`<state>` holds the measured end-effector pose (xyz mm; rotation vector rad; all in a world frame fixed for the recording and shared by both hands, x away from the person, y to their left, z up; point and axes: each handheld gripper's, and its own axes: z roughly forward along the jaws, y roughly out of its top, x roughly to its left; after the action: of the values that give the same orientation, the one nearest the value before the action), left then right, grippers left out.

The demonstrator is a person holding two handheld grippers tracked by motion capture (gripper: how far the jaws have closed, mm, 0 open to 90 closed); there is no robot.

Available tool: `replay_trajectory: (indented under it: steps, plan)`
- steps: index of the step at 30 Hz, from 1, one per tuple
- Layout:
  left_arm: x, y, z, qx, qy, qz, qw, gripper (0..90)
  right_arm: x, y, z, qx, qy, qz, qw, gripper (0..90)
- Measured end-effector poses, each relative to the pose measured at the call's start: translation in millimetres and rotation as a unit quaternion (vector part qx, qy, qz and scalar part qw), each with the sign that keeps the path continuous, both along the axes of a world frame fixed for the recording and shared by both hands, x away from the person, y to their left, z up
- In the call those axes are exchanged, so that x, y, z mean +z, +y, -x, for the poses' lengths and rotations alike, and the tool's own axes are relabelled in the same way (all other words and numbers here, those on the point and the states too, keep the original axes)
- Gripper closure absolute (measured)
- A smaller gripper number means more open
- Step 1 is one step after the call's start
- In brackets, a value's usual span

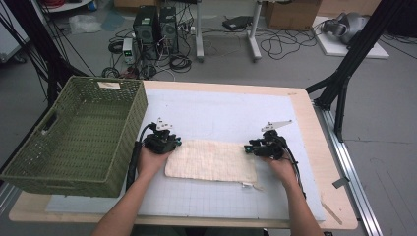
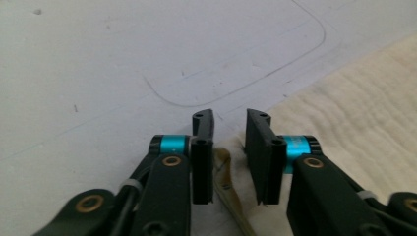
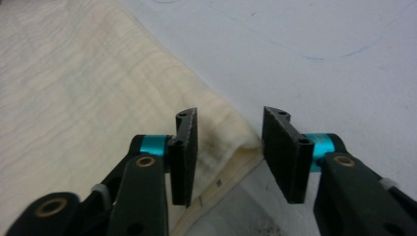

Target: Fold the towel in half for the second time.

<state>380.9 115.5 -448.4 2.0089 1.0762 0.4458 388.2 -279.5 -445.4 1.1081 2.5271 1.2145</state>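
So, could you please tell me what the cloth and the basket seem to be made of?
Cloth: soft cream woven fabric, probably cotton, matte; a rippled, crinkled weave and stitched hem show in the gripper views. Basket: olive-green woven wicker or plastic, hard to tell which; open lattice walls, matte.

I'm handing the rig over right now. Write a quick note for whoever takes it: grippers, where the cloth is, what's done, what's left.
Left gripper: jaws apart over the cloth's left far corner, edge between them, no pinch yet.
Right gripper: jaws apart straddling the right far corner, also not gripping.
The cloth lies flat on the white mat, apparently already folded into a long strip. Green basket stands at the table's left, looks empty.
Done: both grippers lined up on the far corners.
Left: probably close on both corners, fold again, then possibly move the cloth to the basket.
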Motion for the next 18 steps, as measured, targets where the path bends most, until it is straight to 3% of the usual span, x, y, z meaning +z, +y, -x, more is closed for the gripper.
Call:
replay_trajectory:
  steps: [4, 10, 18]
  plan:
    - [0.7, -1.4, 0.9, -0.007, -0.004, -0.007, 0.9999, 84.0, -0.1, -0.3, 1.7, 0.020, 0.008, 0.000, 0.9998, 80.4]
    - [3.7, 1.0, 3.3, -0.002, -0.009, -0.004, 0.9999, 85.1, 2.1, -2.5, 1.8, 0.024, 0.005, -0.011, 0.9996, 82.4]
    - [16.0, 7.5, 16.9, 0.003, -0.052, 0.019, 0.9985, 85.2, 17.7, -8.2, 11.4, 0.024, -0.027, -0.036, 0.9987, 82.5]
